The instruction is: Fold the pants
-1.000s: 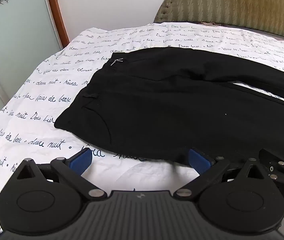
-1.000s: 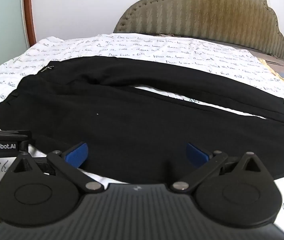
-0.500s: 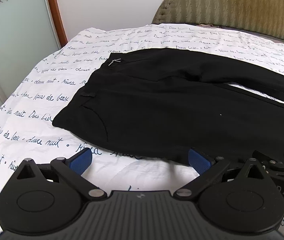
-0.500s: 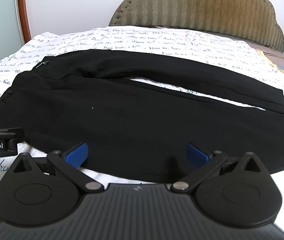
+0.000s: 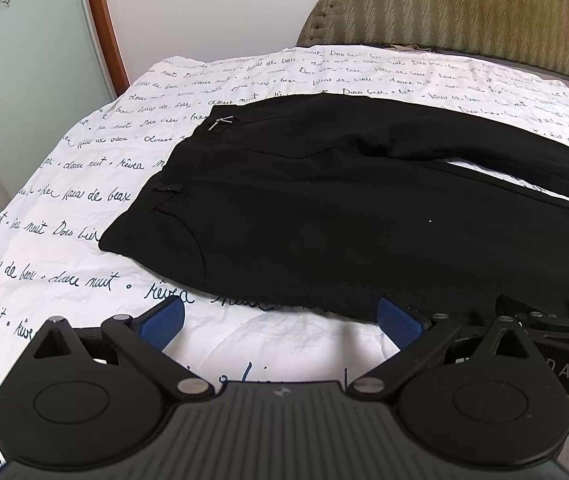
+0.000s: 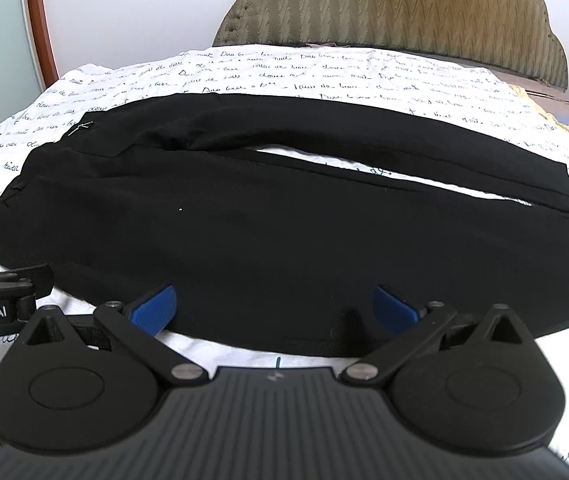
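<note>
Black pants lie flat on the bed, waistband to the left, both legs running off to the right with a thin gap of sheet between them. In the right wrist view the pants span nearly the full width, leg ends at the right. My left gripper is open just short of the pants' near edge, over the sheet by the hip. My right gripper is open too, its blue fingertips over the near leg's front edge. Neither holds anything. The right gripper's body shows at the left view's right edge.
The bed carries a white sheet printed with dark blue handwriting. A padded olive headboard stands behind. A wood-framed frosted glass panel rises at the left, and a white wall fills the back.
Both grippers drifted slightly along the near edge of the pants, so the cloth sits a little more to the left in the right view. Jaws stayed open.
</note>
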Available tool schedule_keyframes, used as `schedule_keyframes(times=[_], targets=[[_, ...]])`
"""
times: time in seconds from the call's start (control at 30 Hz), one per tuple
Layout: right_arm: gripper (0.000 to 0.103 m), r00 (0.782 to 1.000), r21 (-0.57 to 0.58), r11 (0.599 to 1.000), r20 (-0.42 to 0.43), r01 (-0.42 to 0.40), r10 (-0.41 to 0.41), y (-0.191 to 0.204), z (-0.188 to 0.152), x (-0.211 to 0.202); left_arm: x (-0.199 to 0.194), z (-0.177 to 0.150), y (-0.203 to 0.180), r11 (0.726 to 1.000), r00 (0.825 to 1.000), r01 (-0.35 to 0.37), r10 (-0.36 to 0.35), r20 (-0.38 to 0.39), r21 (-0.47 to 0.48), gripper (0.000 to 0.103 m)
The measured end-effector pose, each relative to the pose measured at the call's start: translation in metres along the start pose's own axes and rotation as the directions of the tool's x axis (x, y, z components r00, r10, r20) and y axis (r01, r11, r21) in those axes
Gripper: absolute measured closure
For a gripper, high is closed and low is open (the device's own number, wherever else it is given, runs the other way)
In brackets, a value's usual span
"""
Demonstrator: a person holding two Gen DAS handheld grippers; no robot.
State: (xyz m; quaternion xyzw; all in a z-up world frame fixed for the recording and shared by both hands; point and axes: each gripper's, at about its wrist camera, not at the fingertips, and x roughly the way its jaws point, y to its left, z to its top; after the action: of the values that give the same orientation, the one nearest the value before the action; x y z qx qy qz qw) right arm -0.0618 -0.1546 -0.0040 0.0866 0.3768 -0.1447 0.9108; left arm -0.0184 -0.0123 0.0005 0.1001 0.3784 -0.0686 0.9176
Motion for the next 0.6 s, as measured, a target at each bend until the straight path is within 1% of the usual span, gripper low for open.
schedule_keyframes(times=[0.6], targets=[[0.000,1.000,0.014,1.000,0.003,-0.014,0.014,-0.0025,-0.0015,-0.0004,0.0001,-0.0011,0.0006,1.000,1.000,-0.026,0.026,-0.003,-0.004,0.000]])
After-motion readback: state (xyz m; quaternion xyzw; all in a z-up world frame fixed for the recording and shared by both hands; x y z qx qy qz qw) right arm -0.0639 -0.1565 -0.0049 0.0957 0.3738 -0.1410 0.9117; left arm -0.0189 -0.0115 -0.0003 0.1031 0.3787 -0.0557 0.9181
